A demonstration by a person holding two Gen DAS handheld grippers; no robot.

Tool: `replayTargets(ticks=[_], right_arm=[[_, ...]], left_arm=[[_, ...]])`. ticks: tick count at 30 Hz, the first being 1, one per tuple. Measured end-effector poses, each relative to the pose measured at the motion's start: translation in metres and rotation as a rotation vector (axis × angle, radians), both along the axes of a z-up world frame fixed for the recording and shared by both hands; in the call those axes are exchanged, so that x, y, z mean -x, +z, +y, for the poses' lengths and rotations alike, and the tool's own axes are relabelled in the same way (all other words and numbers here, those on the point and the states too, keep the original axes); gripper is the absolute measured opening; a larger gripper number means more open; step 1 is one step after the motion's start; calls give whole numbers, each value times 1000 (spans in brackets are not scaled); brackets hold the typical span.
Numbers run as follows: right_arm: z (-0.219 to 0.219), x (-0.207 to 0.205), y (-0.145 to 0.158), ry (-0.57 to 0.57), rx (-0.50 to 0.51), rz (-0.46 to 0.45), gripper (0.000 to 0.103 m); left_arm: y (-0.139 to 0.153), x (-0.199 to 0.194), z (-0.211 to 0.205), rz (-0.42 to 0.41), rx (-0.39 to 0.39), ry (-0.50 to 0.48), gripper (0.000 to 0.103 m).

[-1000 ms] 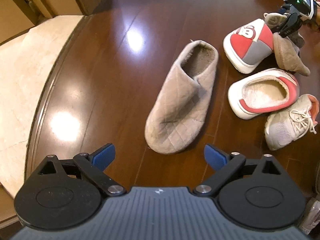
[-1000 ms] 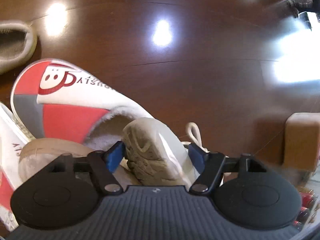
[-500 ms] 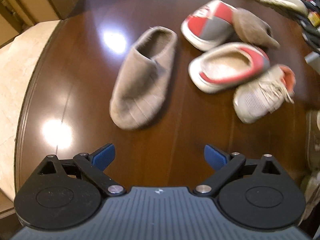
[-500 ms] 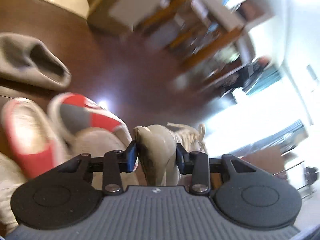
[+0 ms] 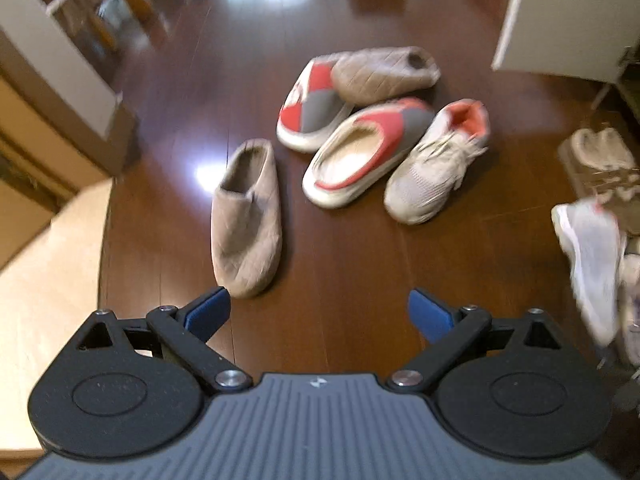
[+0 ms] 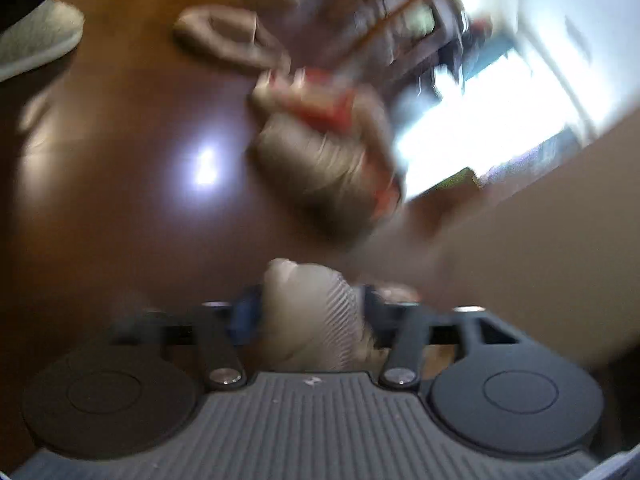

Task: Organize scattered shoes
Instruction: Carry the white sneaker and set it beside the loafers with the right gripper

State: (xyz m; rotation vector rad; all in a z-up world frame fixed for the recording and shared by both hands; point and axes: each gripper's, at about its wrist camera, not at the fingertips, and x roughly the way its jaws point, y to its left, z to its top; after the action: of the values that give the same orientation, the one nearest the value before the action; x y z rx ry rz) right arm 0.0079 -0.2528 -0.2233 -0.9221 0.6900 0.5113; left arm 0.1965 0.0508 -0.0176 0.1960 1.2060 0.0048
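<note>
Five shoes lie on the wooden floor (image 5: 360, 280) ahead of my left tongs (image 5: 319, 312), gaping wide and empty. Nearest is the tan quilted slipper (image 5: 247, 220): soft, light, best pinched at its collar. Through blur, my right tongs (image 6: 308, 312) clamp a pale sneaker (image 6: 312, 312), seemingly light with a stiff sole.
</note>
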Motion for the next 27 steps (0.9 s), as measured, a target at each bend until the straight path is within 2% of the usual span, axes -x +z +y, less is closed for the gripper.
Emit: replayTargets(ticks=[1, 2, 4, 5, 6, 8, 10, 11, 12, 13, 15, 16, 17, 18, 19, 22, 23, 24, 25, 26, 27], right_arm=[[-9, 11, 5, -130, -70, 63, 70], [-18, 16, 11, -254, -158, 115, 86], [-37, 12, 28, -506, -392, 196, 94], [-43, 9, 31, -593, -481, 219, 97], [-49, 4, 29, -668, -531, 230, 97], [-65, -11, 25, -898, -674, 252, 96], [-95, -21, 22, -1144, -838, 210, 93], [-113, -21, 19, -1220, -925, 184, 93], [-126, -20, 14, -1262, -972, 170, 93], [-134, -22, 8, -1286, -993, 167, 88], [-140, -30, -8, -1286, -978, 197, 71], [-136, -34, -17, -1243, -950, 212, 46], [-125, -35, -25, -1181, -911, 210, 40], [-116, -37, -28, -1133, -872, 201, 40], [-98, -41, -26, -1054, -789, 175, 40], [-23, -43, -24, -717, -526, 173, 41], [-8, -42, -25, -650, -476, 176, 36], [6, -39, -29, -599, -420, 179, 36], [22, -36, -33, -565, -360, 182, 40], [28, -35, -31, -594, -365, 174, 54], [25, -33, -24, -641, -413, 159, 64]], left_arm=[[9, 3, -8, 4, 6, -16, 98], [17, 7, -16, 8, 12, -32, 99], [25, 11, -38, 30, 38, -80, 99], [26, 13, -51, 42, 49, -107, 99], [24, 18, -64, 54, 49, -131, 99], [18, 26, -87, 83, 35, -184, 99], [12, 33, -108, 112, 13, -246, 99], [11, 36, -112, 111, 11, -262, 99], [9, 39, -118, 105, 7, -282, 99], [8, 41, -122, 99, -3, -295, 99], [5, 41, -125, 90, -31, -300, 99], [4, 41, -125, 87, -40, -295, 99], [5, 40, -124, 89, -36, -286, 99], [5, 40, -123, 92, -24, -277, 99], [5, 39, -121, 95, -12, -268, 99], [3, 36, -114, 110, 2, -236, 99], [1, 34, -111, 116, -3, -225, 99], [-1, 32, -108, 121, -4, -214, 99], [-1, 31, -106, 125, -1, -206, 99], [0, 31, -104, 126, 5, -201, 99], [0, 31, -101, 125, 14, -194, 99]])
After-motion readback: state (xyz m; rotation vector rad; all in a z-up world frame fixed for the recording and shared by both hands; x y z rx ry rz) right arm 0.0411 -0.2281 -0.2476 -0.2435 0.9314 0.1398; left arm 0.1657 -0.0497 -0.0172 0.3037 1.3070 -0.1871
